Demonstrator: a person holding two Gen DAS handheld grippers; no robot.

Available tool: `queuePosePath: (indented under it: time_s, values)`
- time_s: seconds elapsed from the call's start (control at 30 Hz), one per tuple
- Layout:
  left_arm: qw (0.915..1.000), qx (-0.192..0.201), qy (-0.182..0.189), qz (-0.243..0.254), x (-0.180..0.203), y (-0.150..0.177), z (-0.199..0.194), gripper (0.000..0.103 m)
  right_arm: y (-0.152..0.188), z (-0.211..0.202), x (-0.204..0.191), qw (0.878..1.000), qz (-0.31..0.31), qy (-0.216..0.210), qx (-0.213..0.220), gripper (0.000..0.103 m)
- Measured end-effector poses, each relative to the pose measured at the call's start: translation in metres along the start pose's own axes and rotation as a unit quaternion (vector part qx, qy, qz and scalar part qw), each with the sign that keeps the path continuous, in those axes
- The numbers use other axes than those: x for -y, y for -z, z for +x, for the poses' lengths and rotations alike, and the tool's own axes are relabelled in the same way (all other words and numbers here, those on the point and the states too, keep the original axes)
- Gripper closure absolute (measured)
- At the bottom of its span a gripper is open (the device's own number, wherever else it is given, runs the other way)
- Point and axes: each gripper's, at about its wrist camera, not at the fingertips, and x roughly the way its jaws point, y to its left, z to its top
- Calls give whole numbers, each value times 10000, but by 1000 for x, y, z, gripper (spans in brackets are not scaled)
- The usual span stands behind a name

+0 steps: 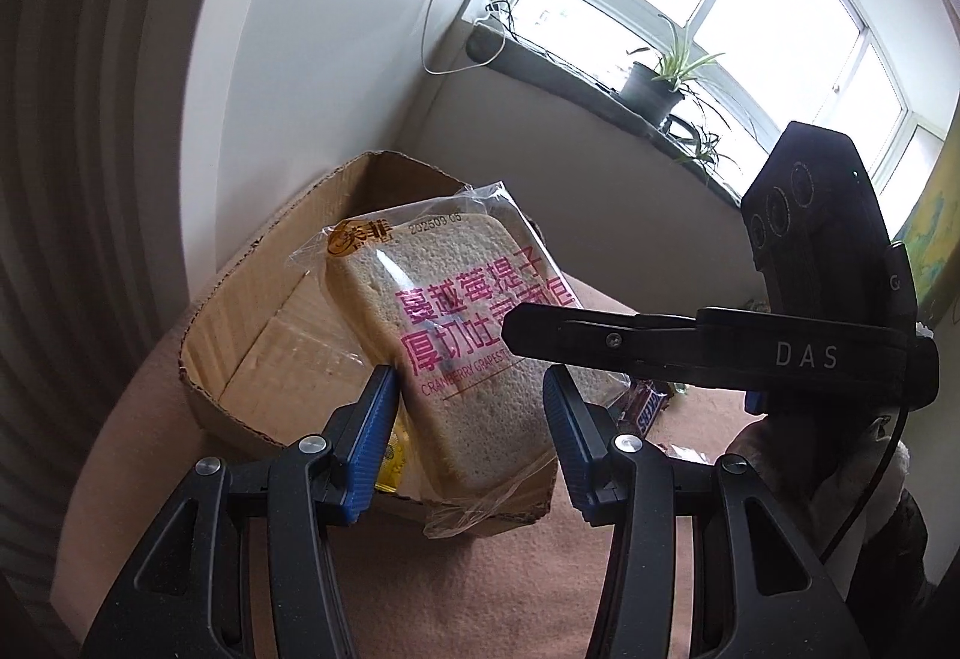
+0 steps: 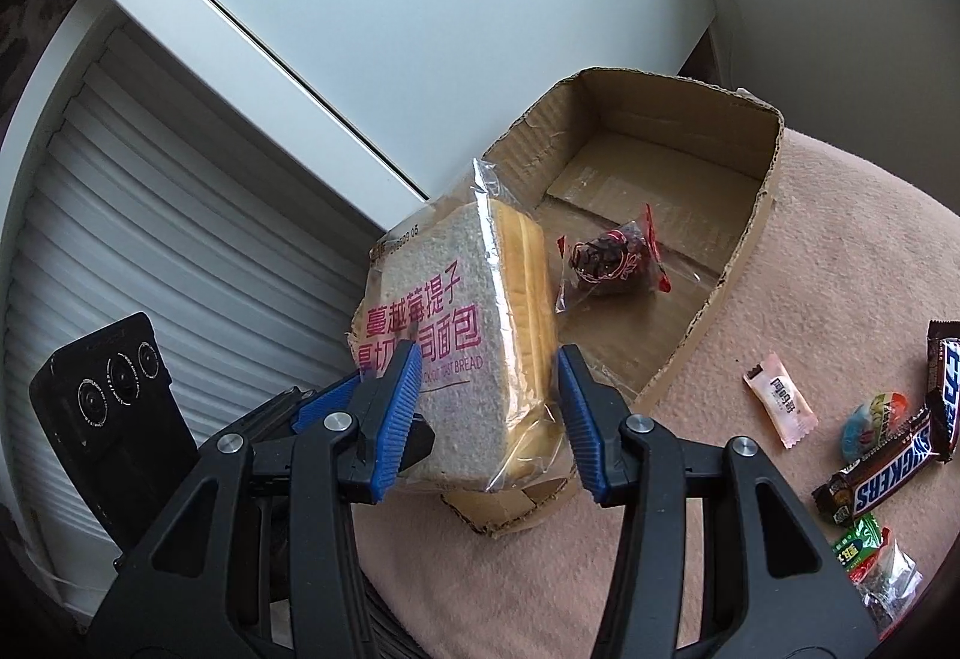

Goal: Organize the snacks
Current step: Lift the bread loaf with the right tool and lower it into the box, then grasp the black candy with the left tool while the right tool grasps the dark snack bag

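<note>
A clear pack of sliced cranberry toast bread [image 1: 462, 335] [image 2: 462, 359] stands on edge, leaning over the near wall of an open cardboard box [image 1: 240, 311] [image 2: 678, 131]. My left gripper [image 1: 471, 437] is open, with its blue pads on either side of the pack and small gaps showing. My right gripper [image 2: 489, 419] is also open, and the pack sits between its pads. A red-wrapped snack [image 2: 612, 257] lies inside the box. A yellow packet [image 1: 390, 464] shows in the box behind the left pad.
The box rests on a pink cloth-covered surface [image 2: 810, 251]. Loose snacks lie to the right: two Snickers bars [image 2: 888, 473], a pink candy [image 2: 780, 398], a round blue candy [image 2: 870, 422] and a green packet [image 2: 870, 557]. A windowsill with plants [image 1: 660, 83] lies beyond.
</note>
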Motion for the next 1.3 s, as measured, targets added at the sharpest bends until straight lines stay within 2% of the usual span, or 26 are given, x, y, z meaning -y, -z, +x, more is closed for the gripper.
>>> queuePosePath:
  time_s: [0.1,0.2,0.53,0.67,0.73,0.87,1.0,1.13,1.3]
  values:
    - [10000,7,-57,48,0,1,2,55,-1,4,-1,9998,0,176,41,53]
    - [9993,31,-322,195,3,3,4,56,-2,4,7,9996,163,221,101,48]
    - [9993,10,-334,137,2,5,4,56,6,-33,18,9989,238,177,359,46]
    - [9993,28,-314,201,7,6,2,56,11,-52,22,9979,250,233,548,35]
    - [9993,37,-305,234,11,6,0,56,15,-64,24,9972,238,307,636,34]
    - [9992,55,-248,301,20,9,-3,56,24,-88,30,9947,202,582,818,33]
    - [9987,96,-219,448,33,13,-7,56,38,-116,40,9887,101,1026,1092,17]
    - [9982,79,-167,565,46,19,-9,56,56,-143,54,9800,50,1513,1291,17]
    - [9980,-36,-65,630,57,29,-4,56,83,-172,79,9726,218,1815,1433,17]
